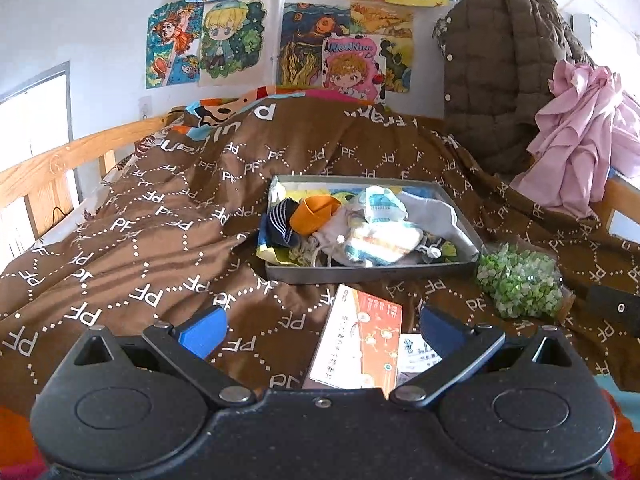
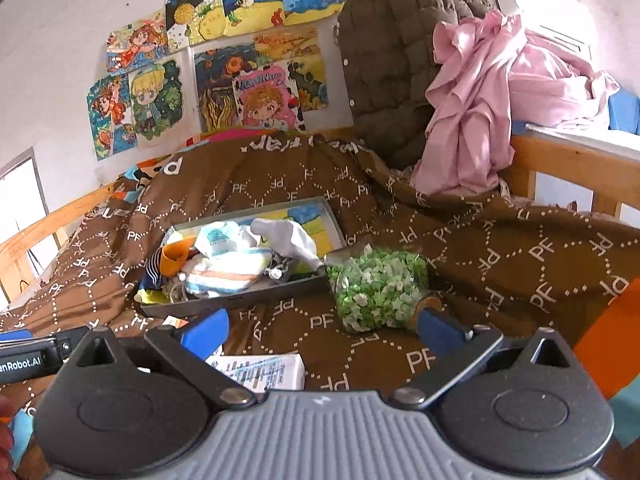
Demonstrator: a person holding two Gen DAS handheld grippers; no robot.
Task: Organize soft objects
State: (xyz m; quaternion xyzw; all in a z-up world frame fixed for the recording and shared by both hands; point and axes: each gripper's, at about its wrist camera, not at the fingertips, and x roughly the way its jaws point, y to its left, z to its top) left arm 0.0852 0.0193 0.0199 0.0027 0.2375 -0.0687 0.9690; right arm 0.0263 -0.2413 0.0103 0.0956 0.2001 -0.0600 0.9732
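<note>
The grey tray [image 1: 372, 270] at frame centre already holds a heap of small soft items [image 1: 360, 226], so much of the sorting looks done. Both the left gripper [image 1: 320, 330] and the right gripper [image 2: 322, 330] sit low in frame, jaws spread wide and holding nothing. The pink garment [image 2: 480, 100], upper right, remains loose.

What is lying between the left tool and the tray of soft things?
Only a flat booklet lies on the blanket between the open left tool and the tray; it is low, so nothing visible blocks the way.
</note>
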